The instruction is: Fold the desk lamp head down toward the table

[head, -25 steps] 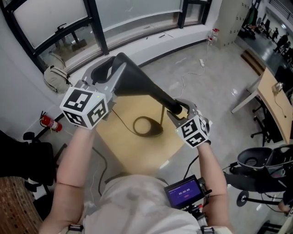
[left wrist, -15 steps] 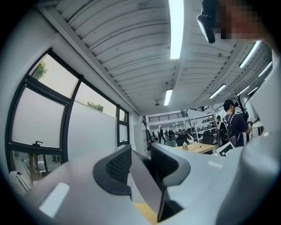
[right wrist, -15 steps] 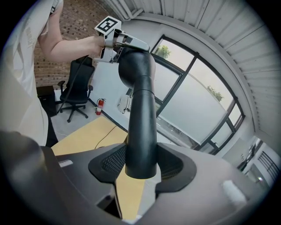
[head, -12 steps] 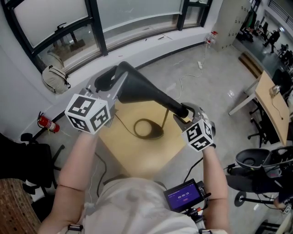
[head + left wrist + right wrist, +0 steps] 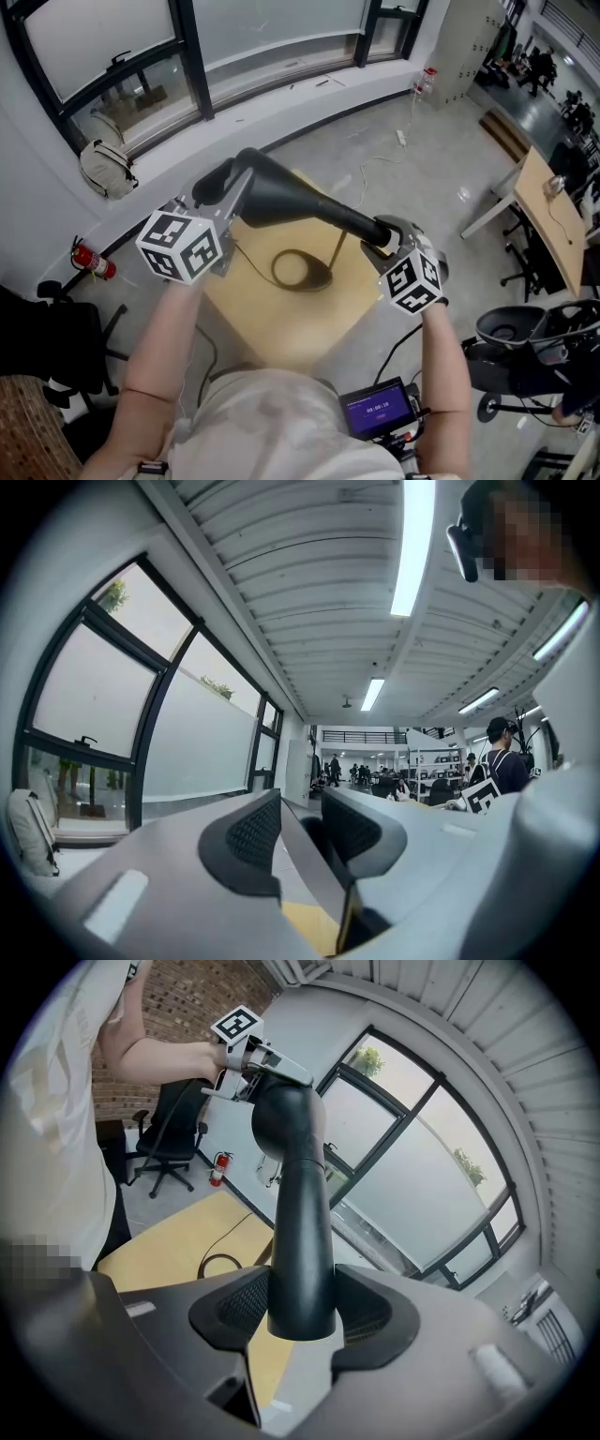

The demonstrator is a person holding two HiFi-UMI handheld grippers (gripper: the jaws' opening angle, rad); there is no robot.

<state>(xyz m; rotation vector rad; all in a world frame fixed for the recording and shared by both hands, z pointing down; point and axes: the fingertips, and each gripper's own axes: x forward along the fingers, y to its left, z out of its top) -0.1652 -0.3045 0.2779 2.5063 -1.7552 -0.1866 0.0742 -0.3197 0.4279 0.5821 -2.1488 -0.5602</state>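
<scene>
**Ana:** While both tongs are on it, where does the lamp head sit relative to the counter (image 5: 281,323)?

**Ben:** It is raised above the counter and slants across it. The black lamp head (image 5: 291,199) has its broad end high over the counter's far-left corner and its narrow end lower, over the right edge. I'd judge the fold is under way but not finished.

**Ana:** Why two grips?

**Ben:** Probably for leverage. The left tongs (image 5: 225,187) are clamped on the broad end, well placed to press it down toward the counter. The right tongs (image 5: 380,234) are closed around the narrow end. That likely steadies the joint, so the base ring (image 5: 300,270), flat on the counter's middle, doesn't tip or slide.

**Ana:** What does each view add?

**Ben:** The head view alone gives the whole layout, with the ring, the thin stem (image 5: 337,251) rising from the counter, and both tongs. The right tongs' view shows its pads (image 5: 239,1312) pressing the narrow end's sides. The left tongs' view shows only a thin edge of the head wedged between its pads, with a sliver of counter below.
</scene>
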